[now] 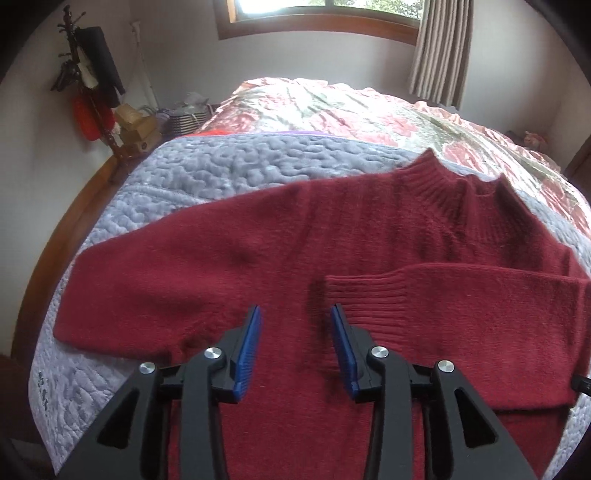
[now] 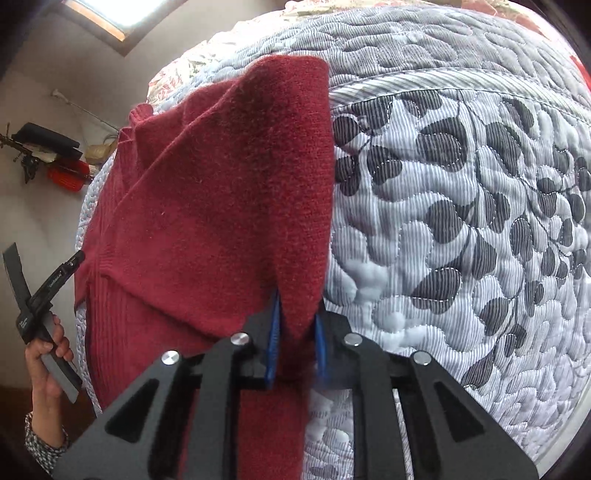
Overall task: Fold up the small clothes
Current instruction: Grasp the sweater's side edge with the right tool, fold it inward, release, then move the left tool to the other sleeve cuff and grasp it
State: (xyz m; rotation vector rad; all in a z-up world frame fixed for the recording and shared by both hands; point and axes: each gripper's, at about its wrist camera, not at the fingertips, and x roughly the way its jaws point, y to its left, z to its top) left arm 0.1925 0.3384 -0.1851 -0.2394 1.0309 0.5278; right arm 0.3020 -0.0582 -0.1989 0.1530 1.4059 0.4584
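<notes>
A: Starting w/ left wrist view. Left gripper (image 1: 295,317) hovers over the sweater (image 1: 258,266), jaws spread wide, nothing between the blue pads (image 1: 248,354).

B: Where's the sweater?

A: Flat on the grey quilt (image 1: 229,170), on the bed. Collar (image 1: 443,181) away from cam, one sleeve (image 1: 147,280) stretched out to the left, other sleeve folded across the body, its ribbed cuff (image 1: 354,295) just beside the right-side pad. Floral cover (image 1: 351,110) further back, window (image 1: 317,14) and curtain (image 1: 439,51) behind, coat rack (image 1: 88,74) in the corner.

B: Right wrist view?

A: Right gripper (image 2: 295,336) is clamped on sweater (image 2: 221,206) fabric: a fold of knit runs down between both blue pads (image 2: 273,339), lifted off the quilt (image 2: 461,206). Rest of the garment drapes away to the left, ribbed hem at lower left.

B: Quilt same one?

A: Grey, w/ dark leaf print on this part. Bare beside the raised fold.

B: Anything else?

A: At left edge a hand (image 2: 48,362) holds the handle of the other gripper; patterned sleeve (image 2: 44,439) at the wrist. Can't tell that claw's state from here.
</notes>
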